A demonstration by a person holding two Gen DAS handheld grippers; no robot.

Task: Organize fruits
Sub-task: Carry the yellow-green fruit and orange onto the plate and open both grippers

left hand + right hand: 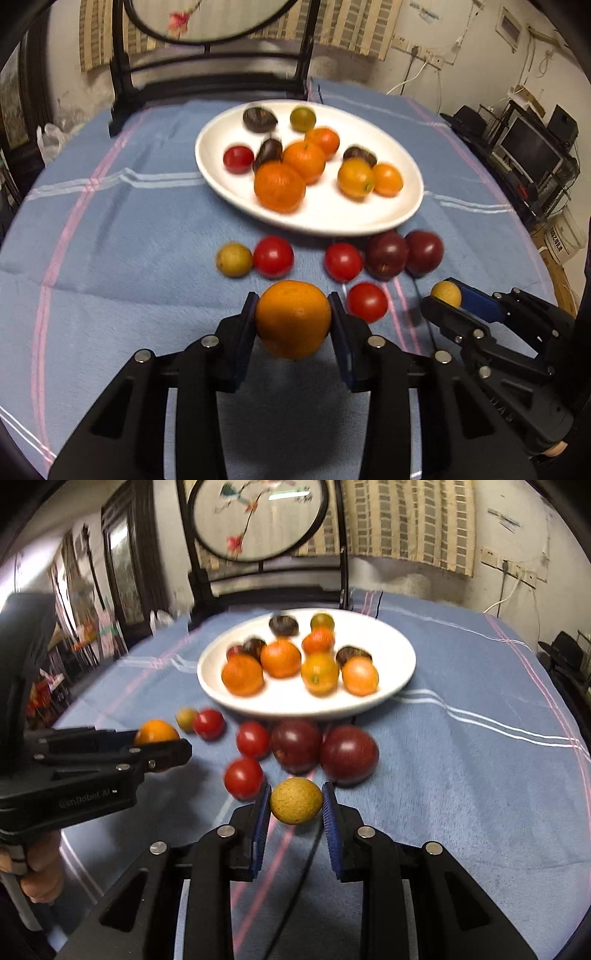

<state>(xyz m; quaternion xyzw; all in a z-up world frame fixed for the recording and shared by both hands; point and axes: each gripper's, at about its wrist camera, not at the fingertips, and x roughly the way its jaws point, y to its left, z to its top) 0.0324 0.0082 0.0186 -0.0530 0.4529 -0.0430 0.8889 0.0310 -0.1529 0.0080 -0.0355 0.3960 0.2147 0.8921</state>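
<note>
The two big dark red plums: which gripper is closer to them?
Right. The right gripper, holding a small yellow fruit, sits just before the plums; the left gripper is farther off.

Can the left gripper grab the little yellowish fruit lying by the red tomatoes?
Probably not yet: the left gripper is already shut on a round orange fruit, though the small round yellowish fruit lies uncovered just ahead.
</note>
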